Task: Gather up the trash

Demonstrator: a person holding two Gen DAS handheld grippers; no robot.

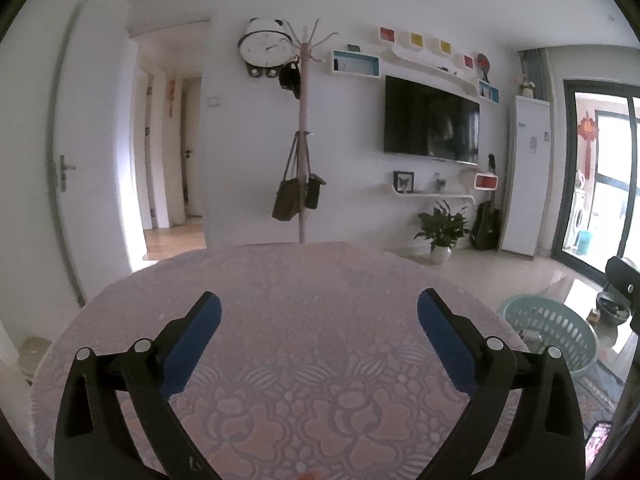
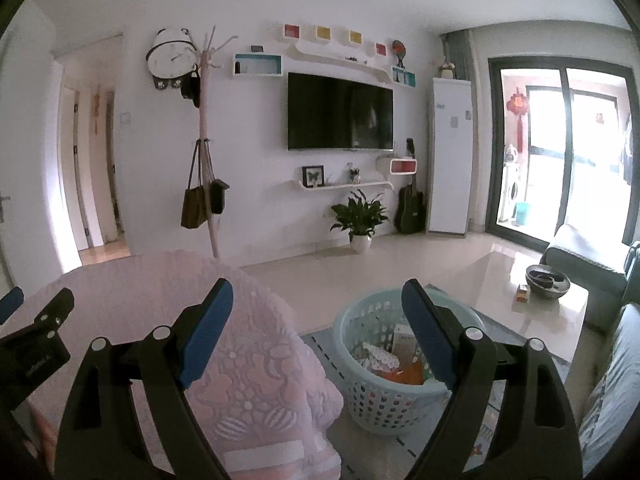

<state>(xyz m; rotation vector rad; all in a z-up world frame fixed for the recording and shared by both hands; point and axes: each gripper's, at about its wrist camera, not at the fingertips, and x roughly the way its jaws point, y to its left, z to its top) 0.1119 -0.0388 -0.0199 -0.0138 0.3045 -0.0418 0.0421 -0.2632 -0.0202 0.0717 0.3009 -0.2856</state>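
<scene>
left claw (image 1: 319,308): spread wide, empty, over pink surface (image 1: 280,280) | right claw (image 2: 317,300): wide apart, empty | basket (image 2: 360,396): lower centre of right view, on floor, trash (image 2: 404,374) inside

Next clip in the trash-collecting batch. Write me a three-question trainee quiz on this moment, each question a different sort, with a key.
1. True or false: the left tongs hold a piece of trash.
2. Multiple choice: the pale blue basket stands A) on the pink tablecloth, B) on the floor beside the table, C) on the glass coffee table.
3. Fill in: the basket's contents are ____ (present or absent).

Key: 1 false, both the left and right tongs are open with nothing between the pads; 2 B; 3 present, paper and packaging show inside.
</scene>
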